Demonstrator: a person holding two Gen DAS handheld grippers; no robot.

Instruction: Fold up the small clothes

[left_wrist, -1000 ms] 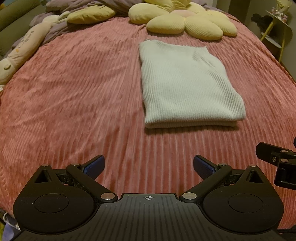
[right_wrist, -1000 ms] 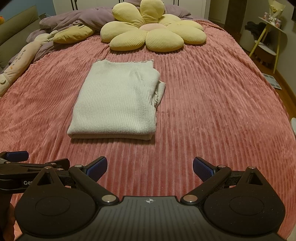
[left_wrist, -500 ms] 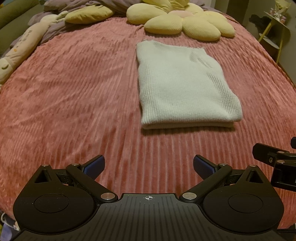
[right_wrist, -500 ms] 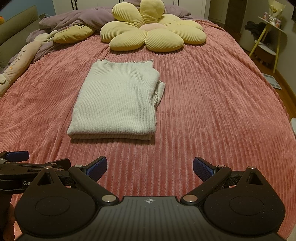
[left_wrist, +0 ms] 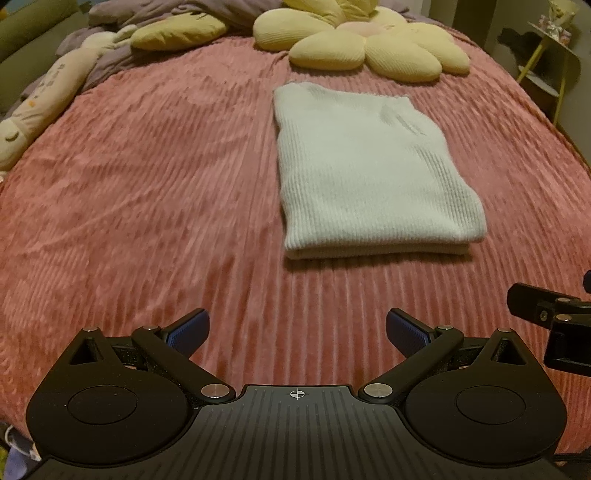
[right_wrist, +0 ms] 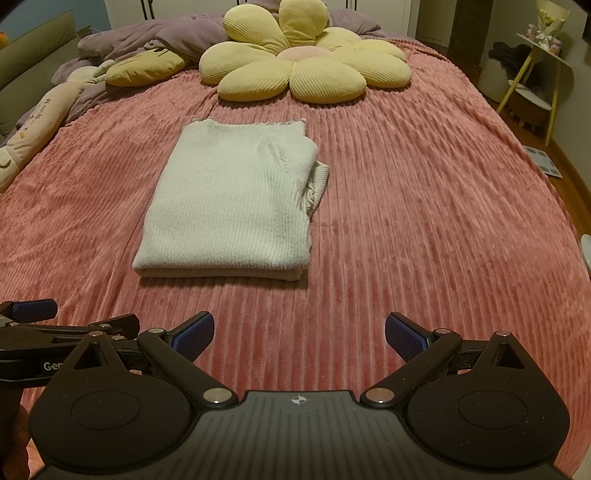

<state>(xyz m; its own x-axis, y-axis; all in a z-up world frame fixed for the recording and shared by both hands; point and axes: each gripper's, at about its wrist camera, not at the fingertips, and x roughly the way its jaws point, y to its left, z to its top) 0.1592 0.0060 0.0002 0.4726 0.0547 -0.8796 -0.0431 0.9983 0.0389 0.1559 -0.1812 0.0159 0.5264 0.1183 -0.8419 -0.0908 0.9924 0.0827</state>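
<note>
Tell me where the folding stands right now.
Done: the white sweater lies folded into a rectangle on the pink bedspread. In hand: nothing; the left claw and right claw are open and short of it. Left: perhaps tucking the cuff poking out its right side.

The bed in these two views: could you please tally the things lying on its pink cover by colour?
White: 1, the folded sweater.
Yellow: 2, the flower cushion and the plain cushion.
Purple: 1, the bunched duvet.
Cream: 1, the long plush toy.
Total: 5, all on the pink cover.
</note>
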